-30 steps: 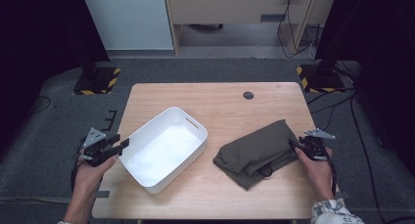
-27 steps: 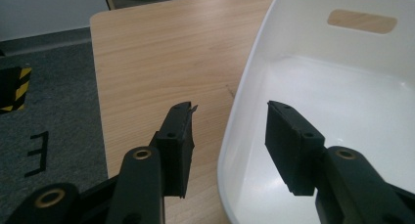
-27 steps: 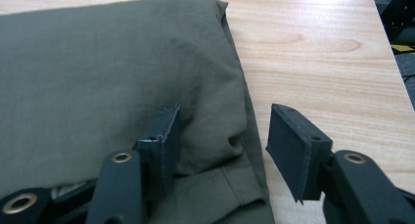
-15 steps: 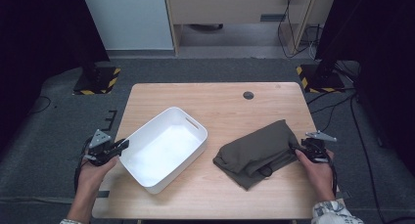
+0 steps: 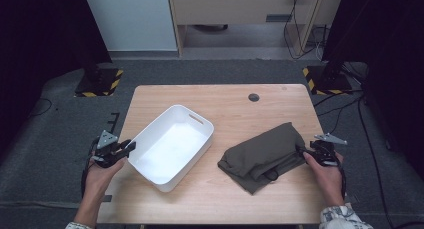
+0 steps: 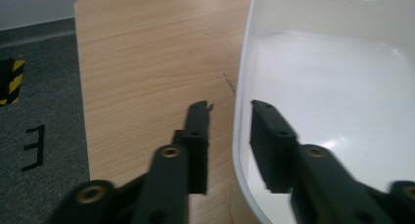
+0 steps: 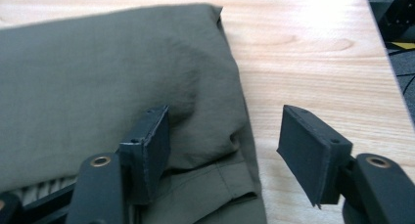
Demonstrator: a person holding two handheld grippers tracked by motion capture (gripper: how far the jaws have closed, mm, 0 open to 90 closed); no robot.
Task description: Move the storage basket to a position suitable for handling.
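Observation:
An empty white plastic bin (image 5: pixel 170 149) sits at an angle on the left half of the wooden table (image 5: pixel 235 101). My left gripper (image 5: pixel 127 148) is at its near-left rim. In the left gripper view the gripper (image 6: pixel 230 109) straddles the bin (image 6: pixel 333 87) wall, one jaw outside and one inside, pads clear of it; the jaws have just been opening. A folded olive cloth (image 5: pixel 265 149) lies on the right half. My right gripper (image 5: pixel 302 151) is at its right edge, jaws just opening. In the right gripper view the gripper (image 7: pixel 225 131) spans the hem of the cloth (image 7: pixel 98 72).
A dark round grommet (image 5: pixel 254 97) sits near the table's far edge. Bare wood lies between bin and cloth and along the far side. Yellow-and-black striped stand feet (image 5: pixel 100 81) rest on the grey floor beyond the table corners.
The left gripper has edged slightly toward the bin's rim. The right hand, the cloth and the bin stay where they were.

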